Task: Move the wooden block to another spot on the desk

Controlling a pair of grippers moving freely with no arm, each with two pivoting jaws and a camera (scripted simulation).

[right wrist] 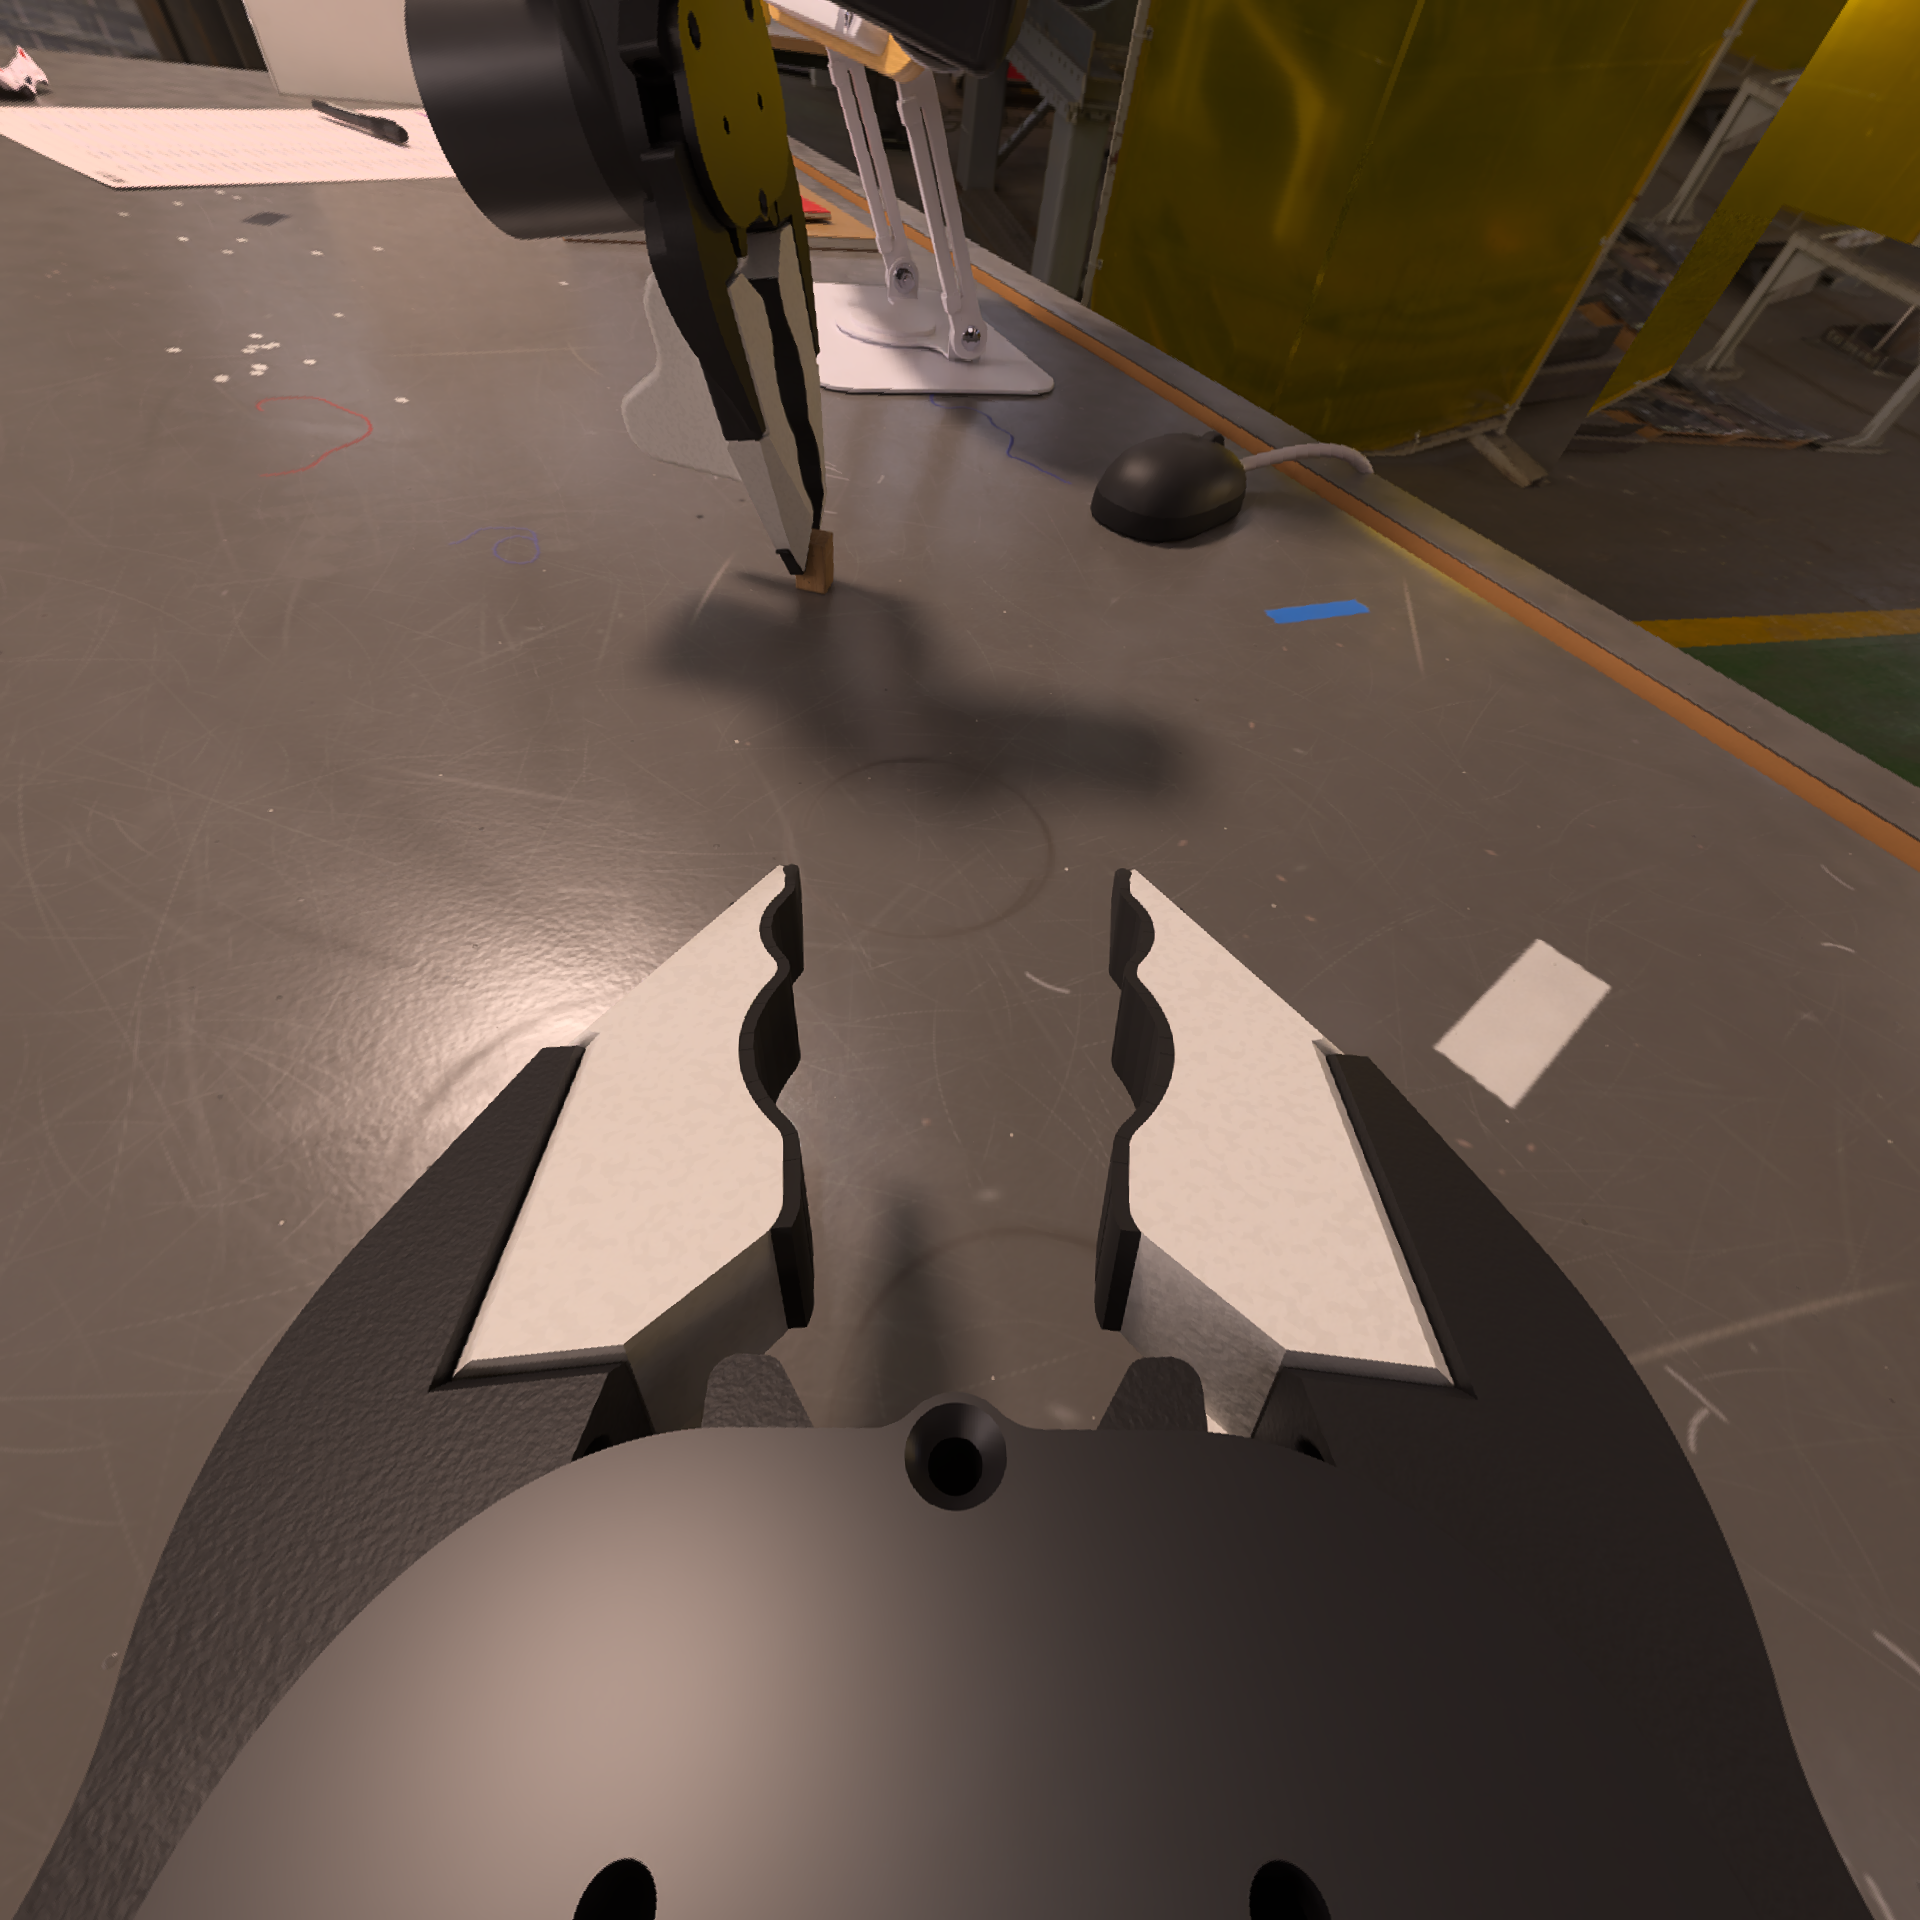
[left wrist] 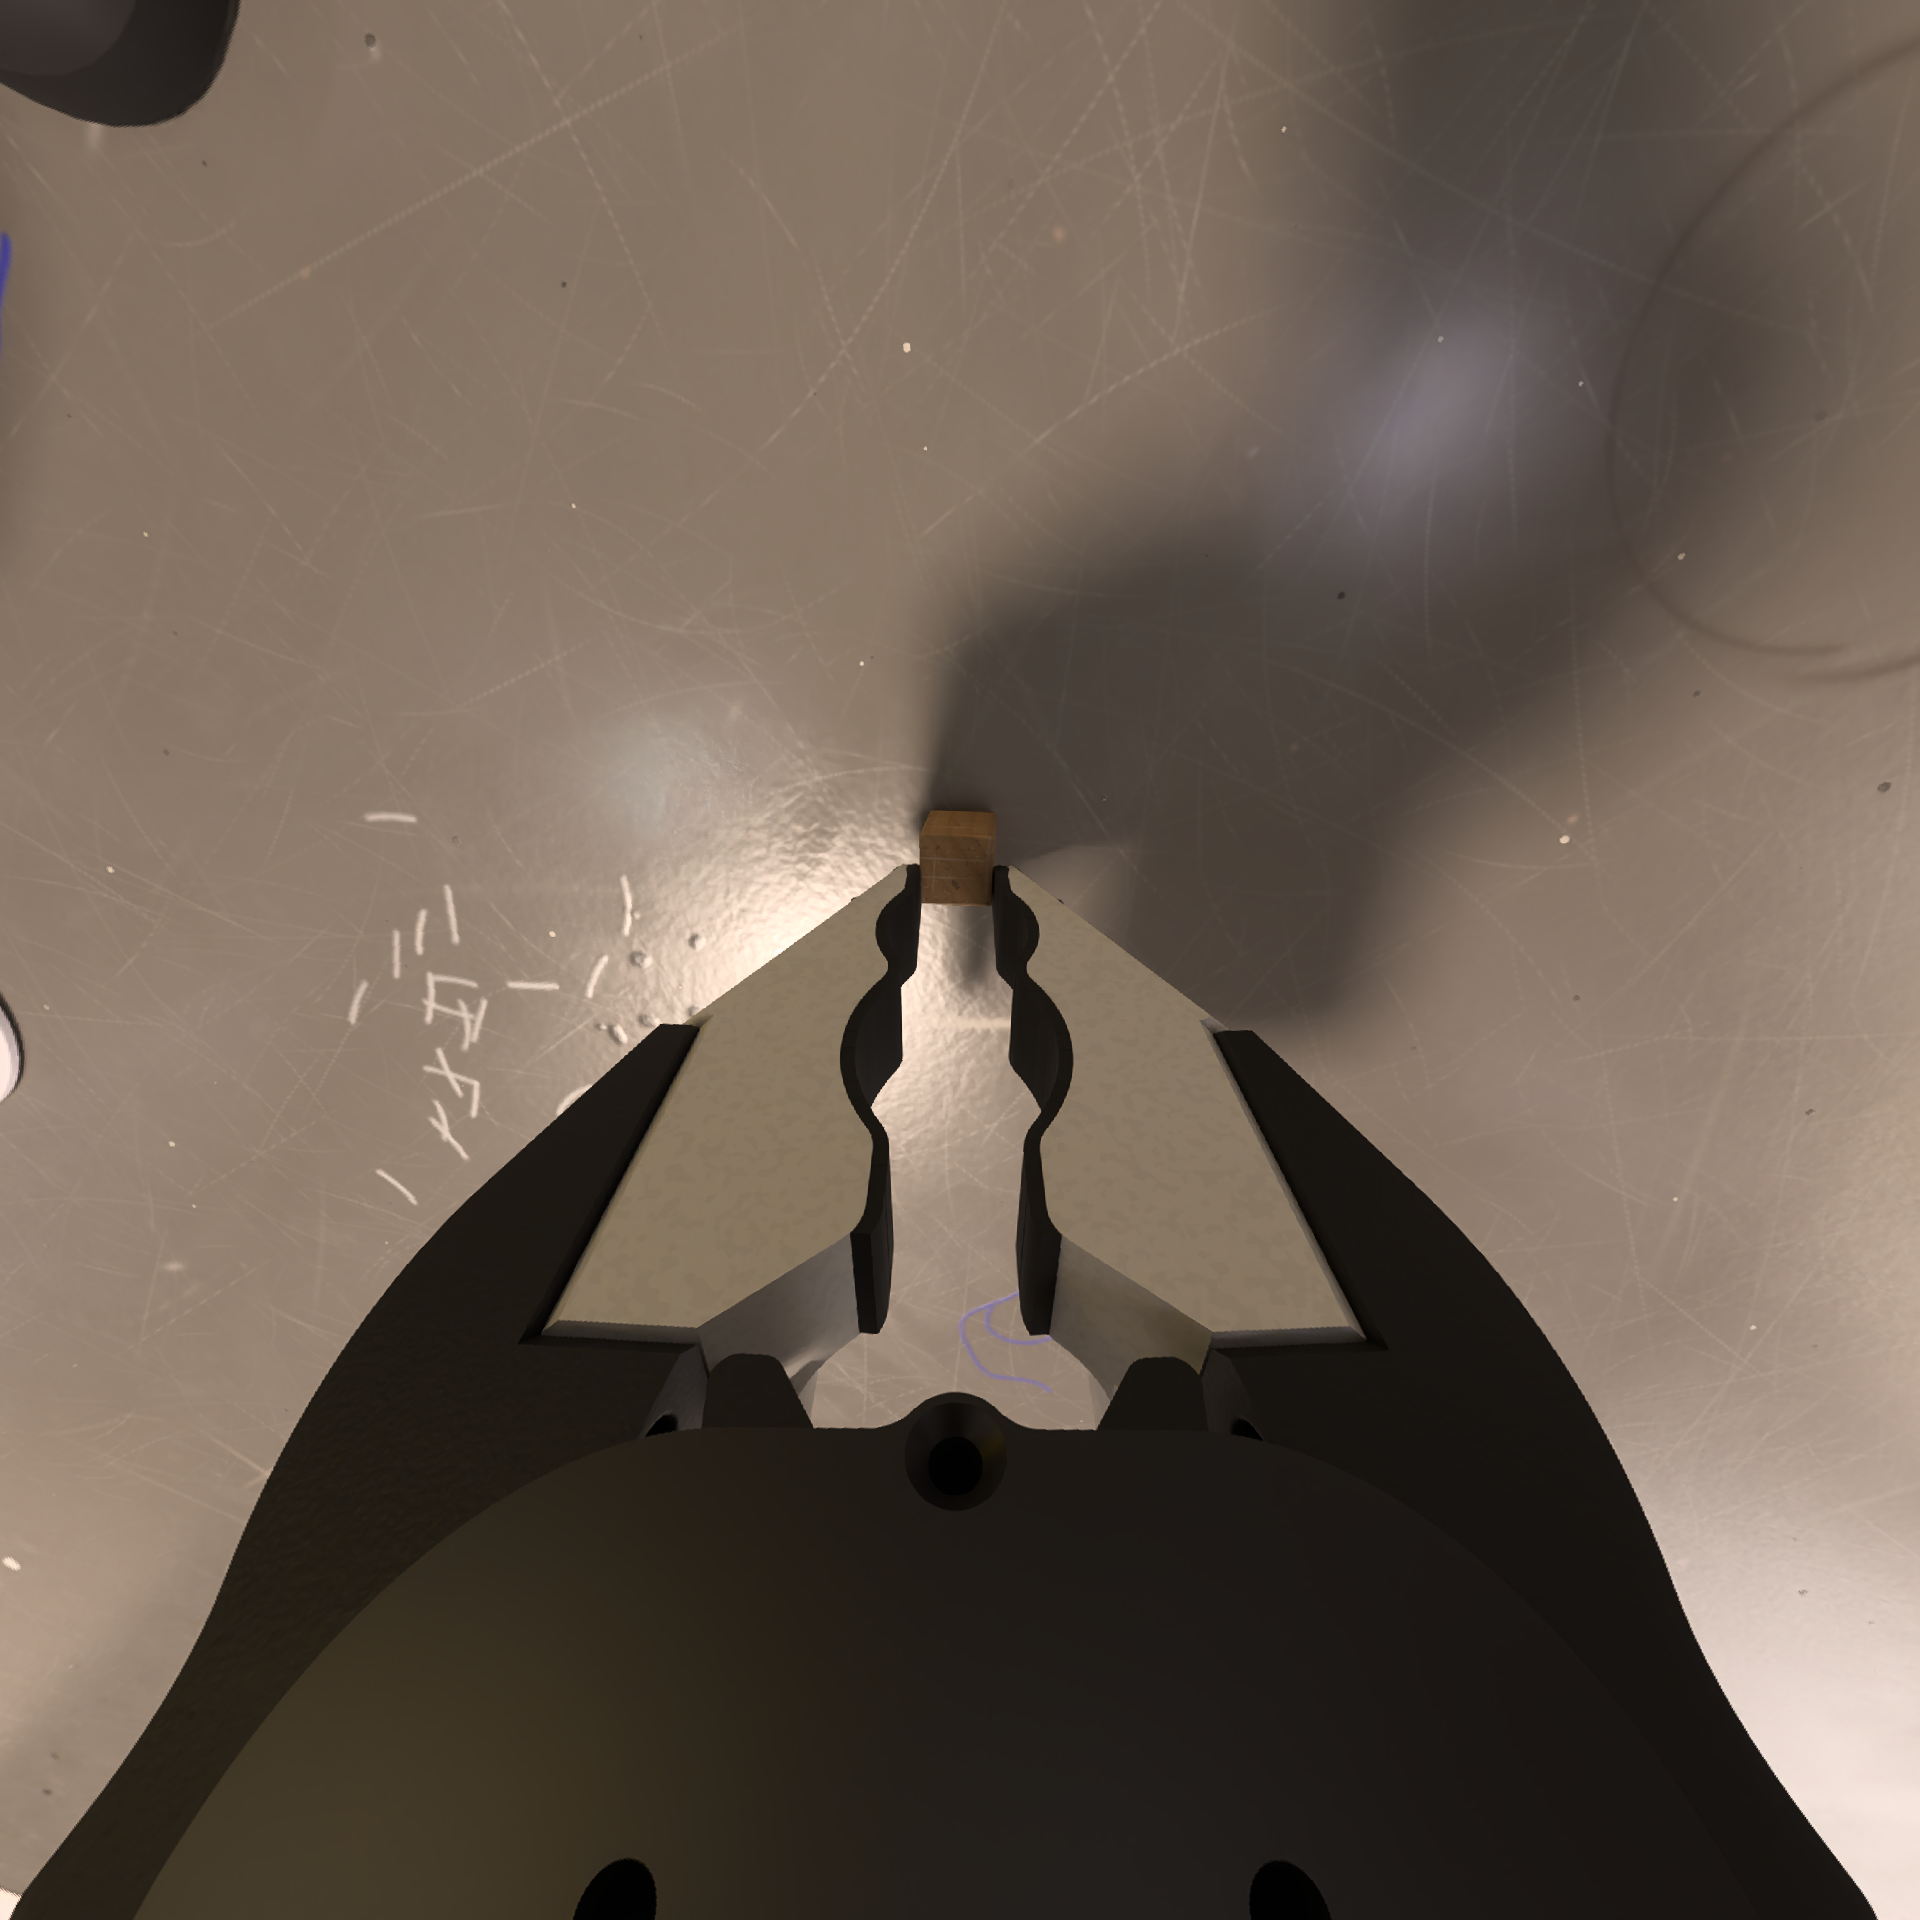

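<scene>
The left gripper (left wrist: 957,883) points steeply down at the far side, fingers nearly closed. The right gripper (right wrist: 956,883) hovers near, level, fingers spread wide.

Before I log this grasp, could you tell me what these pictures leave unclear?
- Left wrist view: the wooden block sits between the left gripper fingertips; its lower sides are hidden, so firm contact is unclear.
- Right wrist view: the block's near face is hidden behind a finger; whether it rests on the desk is too small to tell.
- Mouse cable: cut off beyond the desk edge.
</scene>
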